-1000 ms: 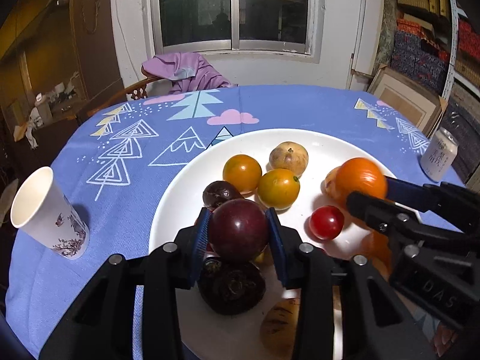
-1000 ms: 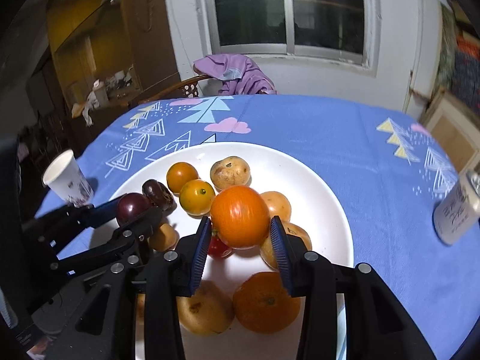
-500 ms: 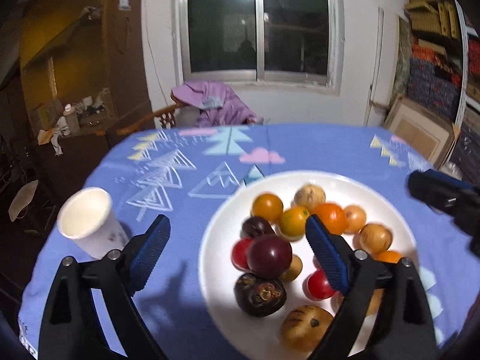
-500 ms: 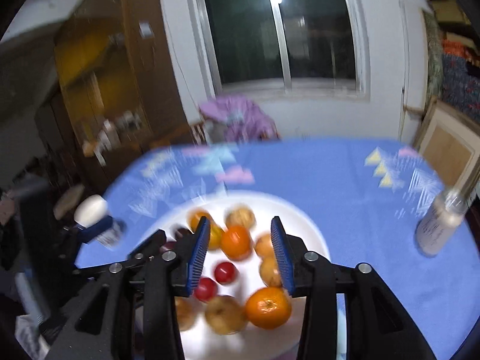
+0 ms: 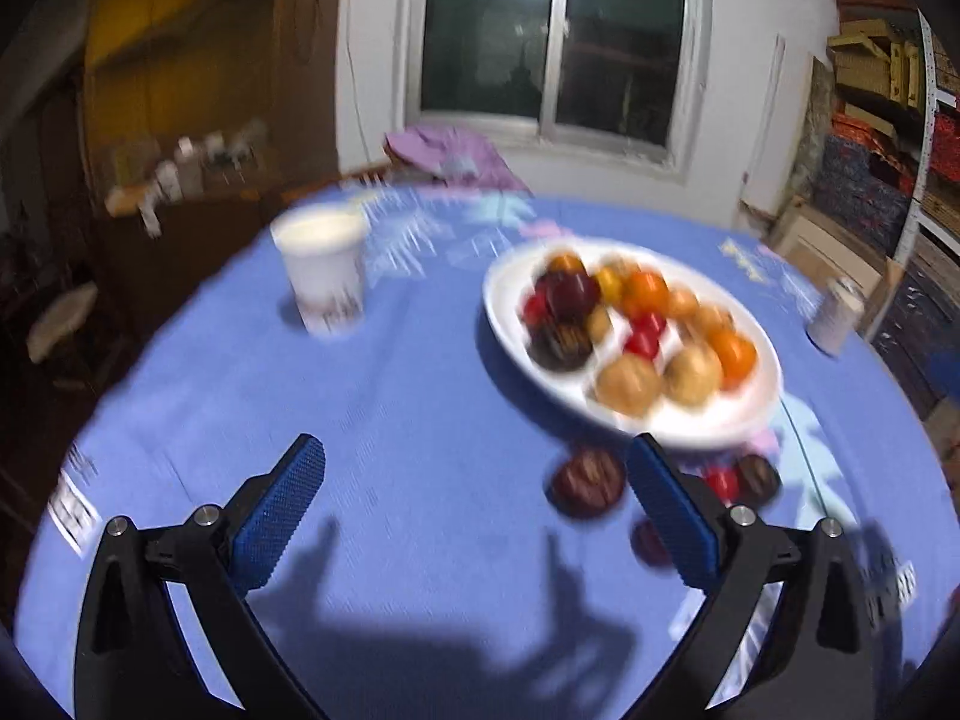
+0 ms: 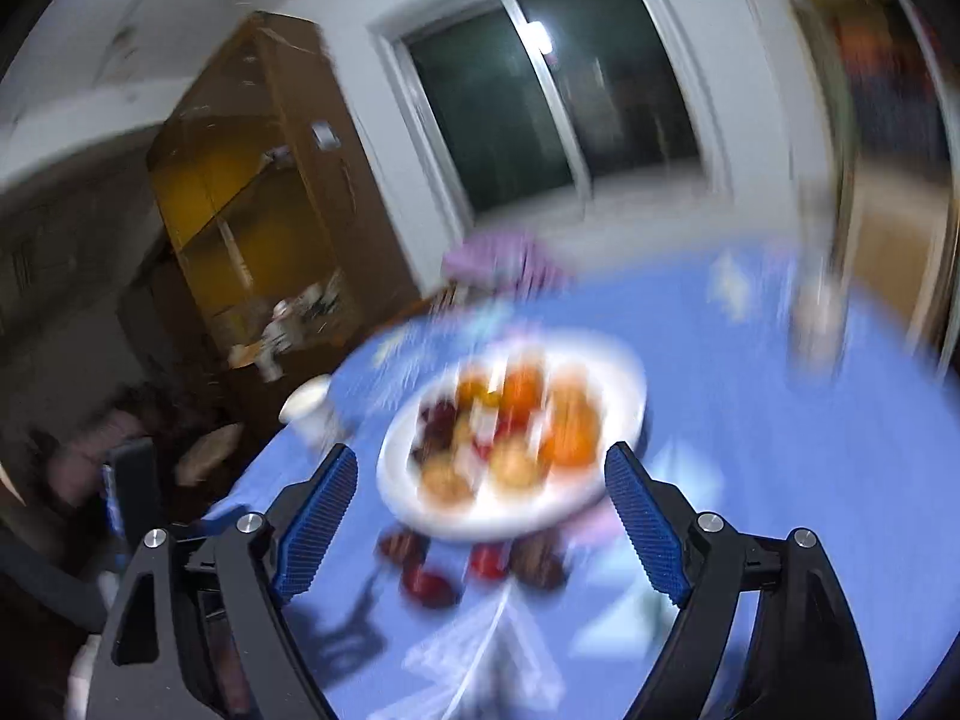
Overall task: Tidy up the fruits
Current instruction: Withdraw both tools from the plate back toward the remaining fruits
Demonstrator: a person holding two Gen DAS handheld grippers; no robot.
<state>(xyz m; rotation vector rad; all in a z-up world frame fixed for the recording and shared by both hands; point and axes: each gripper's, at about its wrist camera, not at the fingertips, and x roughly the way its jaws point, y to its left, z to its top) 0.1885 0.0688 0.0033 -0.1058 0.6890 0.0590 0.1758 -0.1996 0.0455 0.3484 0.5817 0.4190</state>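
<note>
A white plate (image 5: 708, 426) heaped with fruit sits on the blue cloth, right of centre in the left wrist view. A dark purple fruit (image 5: 567, 294) and an orange one (image 5: 645, 291) lie in the heap. Several loose fruits lie on the cloth in front of the plate, among them a dark one (image 5: 585, 483) and a red one (image 5: 720, 480). My left gripper (image 5: 474, 456) hangs well back from the plate, jaws opening wide, nothing between them. The right wrist view is blurred: the plate (image 6: 480, 516) lies ahead. My right gripper (image 6: 480, 462) is opening and holds nothing.
A paper cup (image 5: 324, 267) stands left of the plate, and a pale can (image 5: 834, 315) near the table's right edge. A chair with purple cloth (image 5: 456, 150) stands behind the round table. Bare blue cloth (image 5: 390, 420) lies under the left gripper.
Both grippers have let go of their fruits, the purple one and the orange one, which now lie on the plate. Both opened wide and drew back; loose fruits have come into view.
</note>
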